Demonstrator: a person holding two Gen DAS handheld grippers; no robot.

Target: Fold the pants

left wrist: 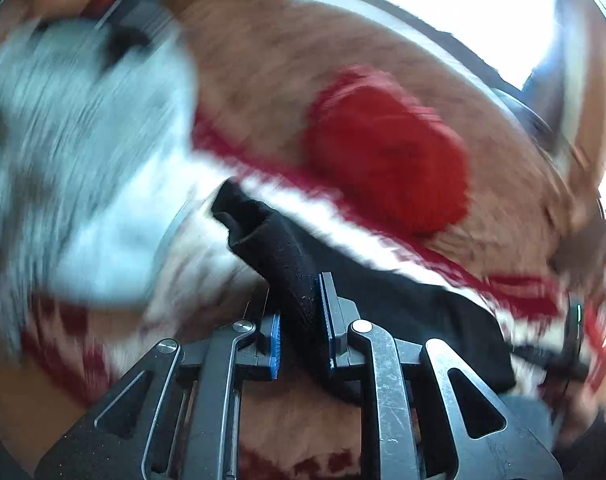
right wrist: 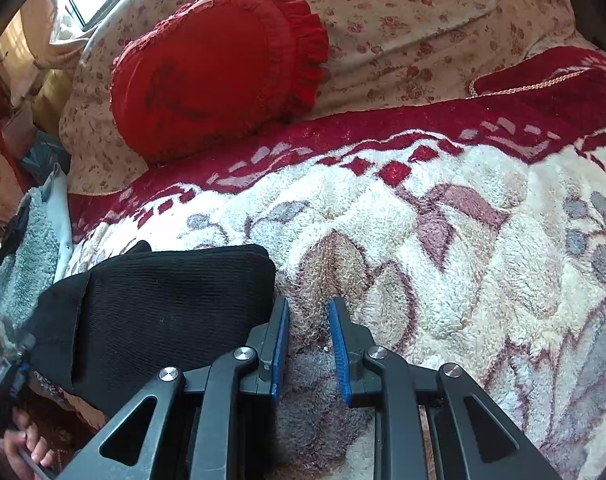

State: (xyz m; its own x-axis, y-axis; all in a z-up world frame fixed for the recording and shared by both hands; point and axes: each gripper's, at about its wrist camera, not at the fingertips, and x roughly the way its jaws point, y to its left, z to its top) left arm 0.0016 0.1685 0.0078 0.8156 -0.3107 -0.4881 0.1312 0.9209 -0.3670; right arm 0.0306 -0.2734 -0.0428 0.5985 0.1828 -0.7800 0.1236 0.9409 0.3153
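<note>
Your left hand-held gripper (left wrist: 299,320) pinched the pants (right wrist: 155,304), apparently part-folded on the bed (right wrist: 443,240); your right hand-held gripper (right wrist: 309,344) stood spread, empty.

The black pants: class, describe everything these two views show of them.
The black pants are a dark ribbed knit, soft and matte. In the right wrist view they lie bunched in layers on the fluffy floral blanket, just left of the open right gripper, whose fingers hold nothing. A gray fleecy cloth lies at their far left. In the blurred left wrist view, a rolled bunch of the fabric is clamped between the blue pads of the left gripper, the rest trailing to the right.
</note>
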